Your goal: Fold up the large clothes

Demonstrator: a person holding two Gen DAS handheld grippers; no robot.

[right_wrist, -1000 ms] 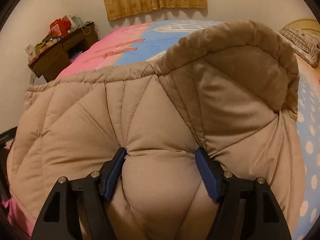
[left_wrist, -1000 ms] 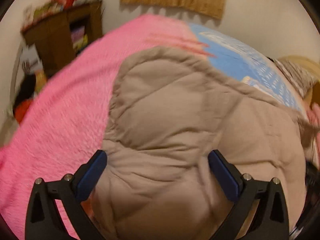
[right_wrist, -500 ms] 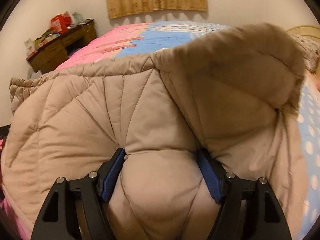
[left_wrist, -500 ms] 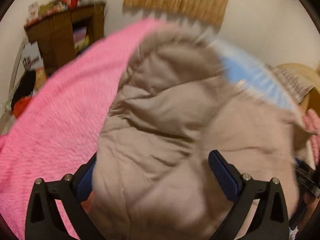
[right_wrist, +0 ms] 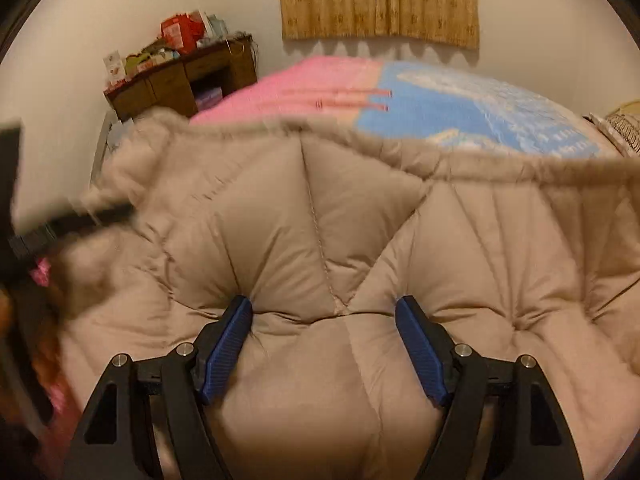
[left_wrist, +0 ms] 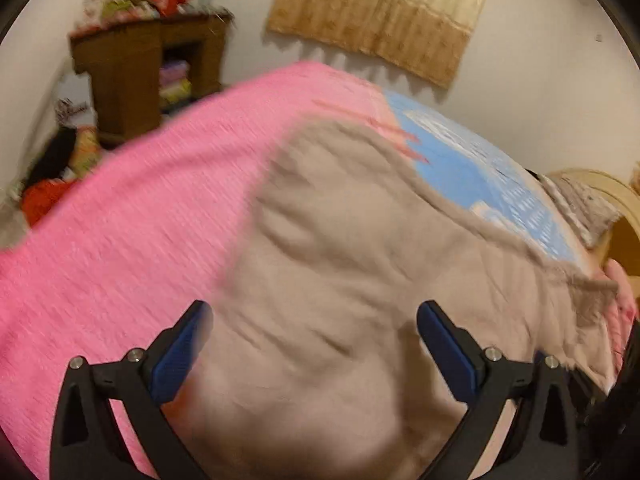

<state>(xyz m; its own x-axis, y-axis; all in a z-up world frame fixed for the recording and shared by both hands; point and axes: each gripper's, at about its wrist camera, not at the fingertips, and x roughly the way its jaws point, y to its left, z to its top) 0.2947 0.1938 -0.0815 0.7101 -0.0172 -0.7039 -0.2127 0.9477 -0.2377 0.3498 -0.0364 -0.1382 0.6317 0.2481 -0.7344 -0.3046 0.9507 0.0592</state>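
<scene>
A big beige quilted puffer coat (right_wrist: 312,240) lies spread over the bed; it also fills the lower middle of the left wrist view (left_wrist: 360,280), blurred. My right gripper (right_wrist: 324,316) has its blue pads pressed into a thick bunch of the coat, holding it. My left gripper (left_wrist: 312,320) is open wide, with the coat fabric lying between and below its fingers; the pads do not pinch it. The coat's fur-trimmed edge (right_wrist: 440,148) runs across the far side.
The bed carries a pink and blue blanket (left_wrist: 140,220), also seen in the right wrist view (right_wrist: 460,104). A cluttered brown wooden desk (right_wrist: 184,76) stands against the wall at left. A curtain (right_wrist: 380,0) hangs behind. A pillow (left_wrist: 580,204) lies at the right.
The raised hood and upper part of the coat have dropped flat onto the bed. The left gripper has swung, its view blurred, and stays open. The right gripper keeps its hold.
</scene>
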